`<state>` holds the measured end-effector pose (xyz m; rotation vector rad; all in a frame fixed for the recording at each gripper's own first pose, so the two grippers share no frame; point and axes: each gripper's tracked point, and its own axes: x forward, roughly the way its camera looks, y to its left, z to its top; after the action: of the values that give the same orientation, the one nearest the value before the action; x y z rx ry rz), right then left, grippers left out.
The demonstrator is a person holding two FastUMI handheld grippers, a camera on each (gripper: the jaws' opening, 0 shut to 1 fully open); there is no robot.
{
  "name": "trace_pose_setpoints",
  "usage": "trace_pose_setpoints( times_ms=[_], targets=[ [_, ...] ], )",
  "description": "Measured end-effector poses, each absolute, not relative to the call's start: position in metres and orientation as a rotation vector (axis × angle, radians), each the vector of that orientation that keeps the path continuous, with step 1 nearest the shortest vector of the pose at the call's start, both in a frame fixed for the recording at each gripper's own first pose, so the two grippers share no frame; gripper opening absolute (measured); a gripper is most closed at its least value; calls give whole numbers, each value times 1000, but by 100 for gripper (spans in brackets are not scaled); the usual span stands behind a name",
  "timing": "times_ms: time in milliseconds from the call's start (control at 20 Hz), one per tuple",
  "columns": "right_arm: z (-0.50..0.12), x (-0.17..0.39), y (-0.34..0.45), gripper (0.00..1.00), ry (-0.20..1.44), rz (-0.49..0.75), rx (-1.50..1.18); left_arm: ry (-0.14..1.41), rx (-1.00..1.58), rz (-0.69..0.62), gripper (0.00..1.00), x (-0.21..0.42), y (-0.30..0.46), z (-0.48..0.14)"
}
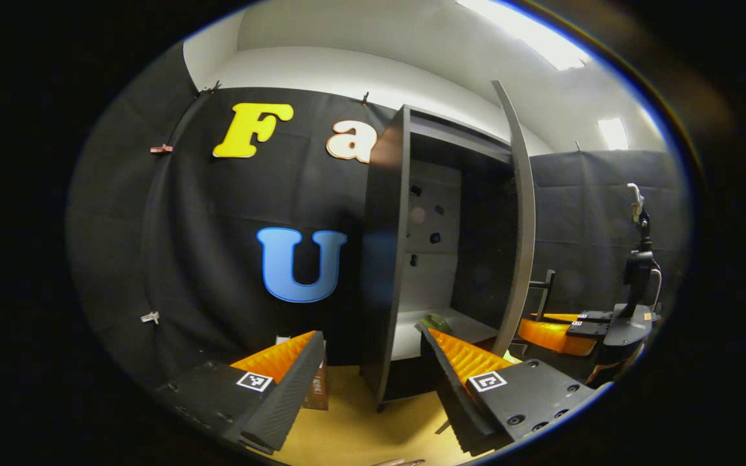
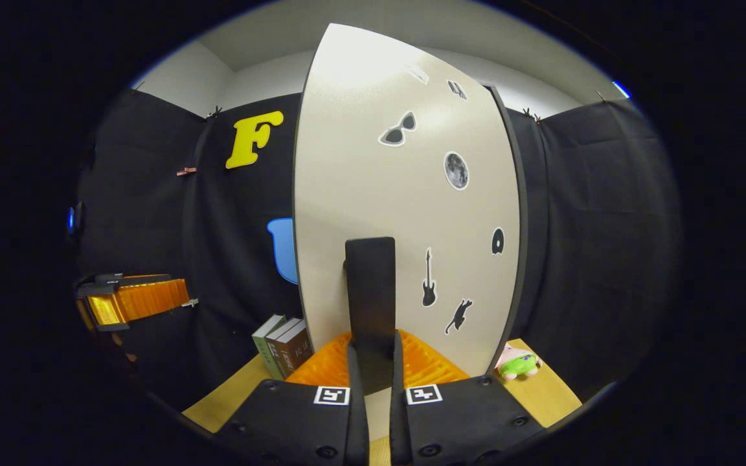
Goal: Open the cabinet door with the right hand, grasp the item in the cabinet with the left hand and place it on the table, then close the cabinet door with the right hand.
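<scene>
Right gripper clamps door handle; left gripper spread wide, cabinet ahead, wood table below, books left.

A tall dark wooden cabinet stands on the pale wooden table (door swung right); upright hardback books stand left of it.

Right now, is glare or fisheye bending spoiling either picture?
Left gripper view: the open pale cabinet door bows strongly, ceiling light panels blow out, the cabinet interior is dim. Right gripper view: soft glare on that door's top; stickers stay sharp.
</scene>
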<state>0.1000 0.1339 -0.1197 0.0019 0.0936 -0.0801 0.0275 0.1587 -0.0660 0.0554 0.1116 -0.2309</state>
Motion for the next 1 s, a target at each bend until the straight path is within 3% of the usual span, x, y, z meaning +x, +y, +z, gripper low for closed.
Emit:
trace_pose_setpoints(
  times_ms=[600, 1000],
  targets=[
    [-115, 44, 69, 16, 70, -113, 13, 111, 50, -394, 97, 50, 51, -77],
    [-107, 15, -1, 15, 25, -15, -27, 74, 47, -310, 94, 80, -39, -88]
  ],
)
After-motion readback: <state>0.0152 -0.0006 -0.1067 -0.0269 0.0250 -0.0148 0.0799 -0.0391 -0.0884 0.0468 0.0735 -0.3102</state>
